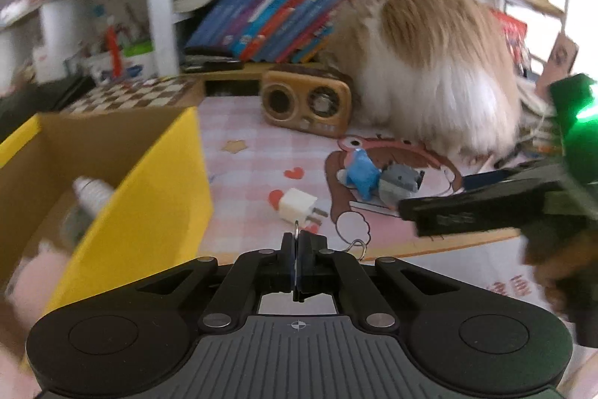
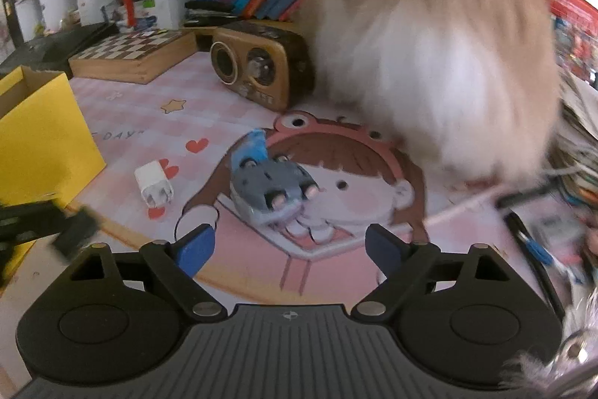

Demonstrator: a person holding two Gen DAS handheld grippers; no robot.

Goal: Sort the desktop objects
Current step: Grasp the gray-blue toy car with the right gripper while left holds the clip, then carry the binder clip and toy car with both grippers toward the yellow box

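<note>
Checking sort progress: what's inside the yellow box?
In the yellow box, a white ribbed bottle-like item and something pink show, both blurred. The box's near wall hides the rest.

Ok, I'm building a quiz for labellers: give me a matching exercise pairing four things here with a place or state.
Things:
1. white plug adapter
2. wooden retro radio
3. right gripper
4. yellow cardboard box

Places or states:
A. open
B. lying on the pink mat
C. holds a white bottle
D. beside the fluffy cat

Pairs: 1-B, 2-D, 3-A, 4-C
</note>
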